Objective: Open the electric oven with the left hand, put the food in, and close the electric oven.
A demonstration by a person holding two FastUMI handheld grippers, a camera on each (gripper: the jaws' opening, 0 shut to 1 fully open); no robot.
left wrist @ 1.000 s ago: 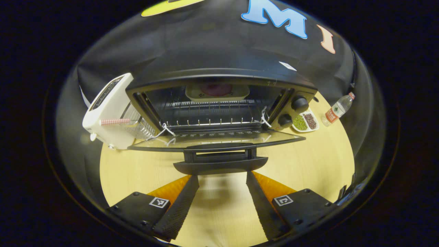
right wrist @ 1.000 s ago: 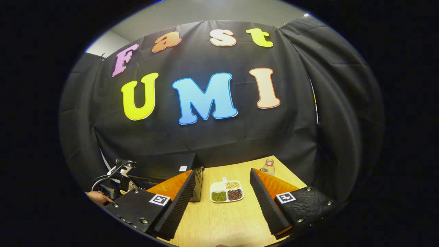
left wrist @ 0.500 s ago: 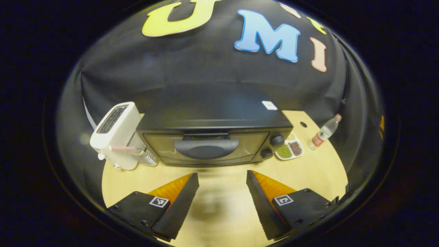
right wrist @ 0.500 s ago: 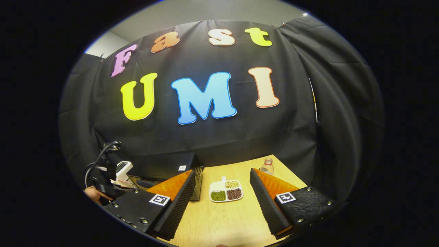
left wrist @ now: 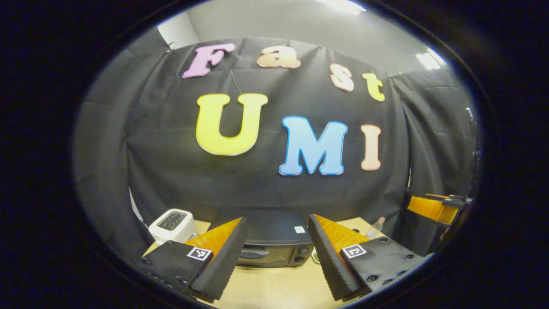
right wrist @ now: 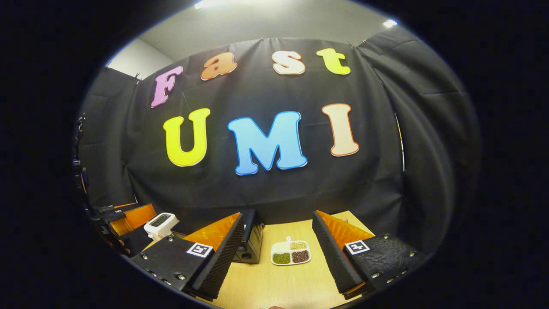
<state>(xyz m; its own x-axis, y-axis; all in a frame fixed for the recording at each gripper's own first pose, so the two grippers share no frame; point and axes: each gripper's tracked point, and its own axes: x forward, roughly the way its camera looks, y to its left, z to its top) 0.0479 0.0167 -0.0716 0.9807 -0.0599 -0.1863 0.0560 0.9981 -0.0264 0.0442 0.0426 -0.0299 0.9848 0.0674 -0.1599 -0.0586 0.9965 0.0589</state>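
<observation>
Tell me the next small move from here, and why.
Probably none beyond resting both tongs: the oven door looks shut, and the left tongs and right tongs hang open, empty, back from it. The food cannot be seen.

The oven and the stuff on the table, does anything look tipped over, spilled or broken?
Nothing stands out. The electric oven has its door shut, the toaster stands upright beside it, and the divided dish of beans sits flat on the table, unspilled.
</observation>
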